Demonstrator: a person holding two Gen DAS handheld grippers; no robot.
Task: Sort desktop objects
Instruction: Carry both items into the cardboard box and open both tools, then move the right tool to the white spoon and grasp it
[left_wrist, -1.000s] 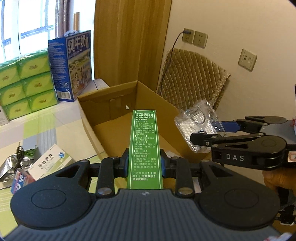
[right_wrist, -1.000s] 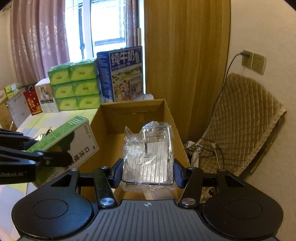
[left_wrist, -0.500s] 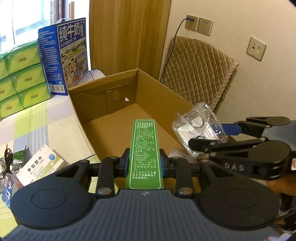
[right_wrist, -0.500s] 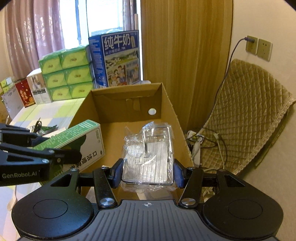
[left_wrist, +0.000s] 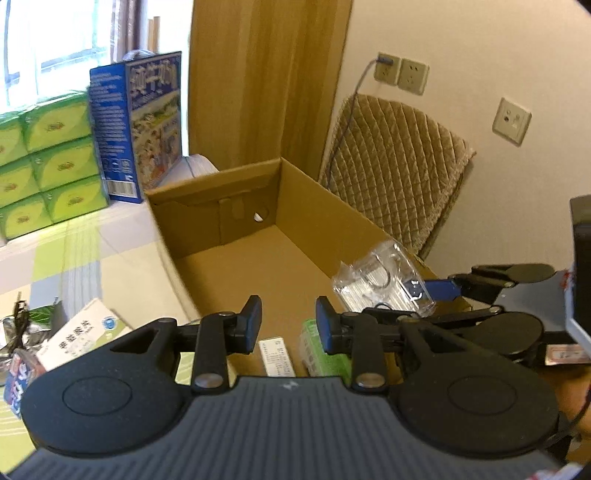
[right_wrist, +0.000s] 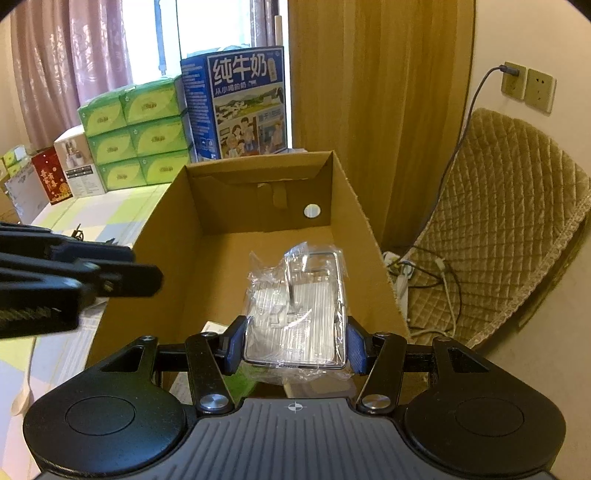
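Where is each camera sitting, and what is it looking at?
Left wrist: rides the left gripper, open, looking over the cardboard box; the right gripper reaches in from the side.
Right wrist: rides the right gripper, shut on a clear plastic packet, looking down into the box; the left gripper shows at the edge.
Both see the box, the packet and the blue milk carton.

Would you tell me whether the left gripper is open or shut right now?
Open. In the left wrist view the left gripper has its jaws spread with nothing between them; the cardboard box floor shows through the gap.
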